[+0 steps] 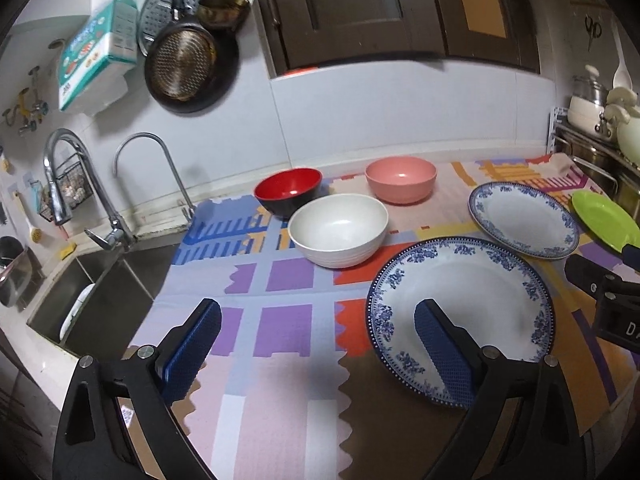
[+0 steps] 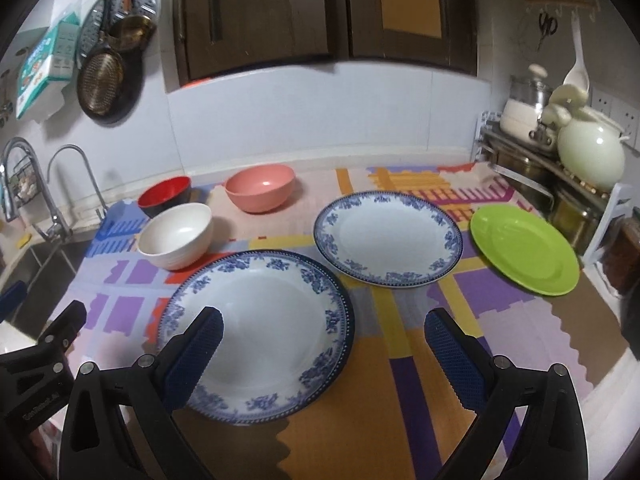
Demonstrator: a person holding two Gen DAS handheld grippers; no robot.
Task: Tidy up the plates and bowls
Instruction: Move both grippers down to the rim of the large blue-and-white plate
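Both grippers poised over loose crockery, nothing yet stacked.

The left gripper [image 1: 318, 344] and the right gripper [image 2: 322, 346] both hang above the worktop [image 2: 400, 392] with jaws apart and empty. Three plates lie singly: the near blue-patterned plate [image 2: 260, 332], the far blue-patterned plate [image 2: 388, 238] just beside it, and the green plate [image 2: 524, 248] at the right. The white bowl [image 1: 338, 234], red bowl [image 1: 288, 190] and pink bowl [image 1: 400, 178] stand upright behind. The likely first move is a rim pinch on the near plate: come in low, one jaw under the lip, clamp firmly, lift level, then set it on the far plate.
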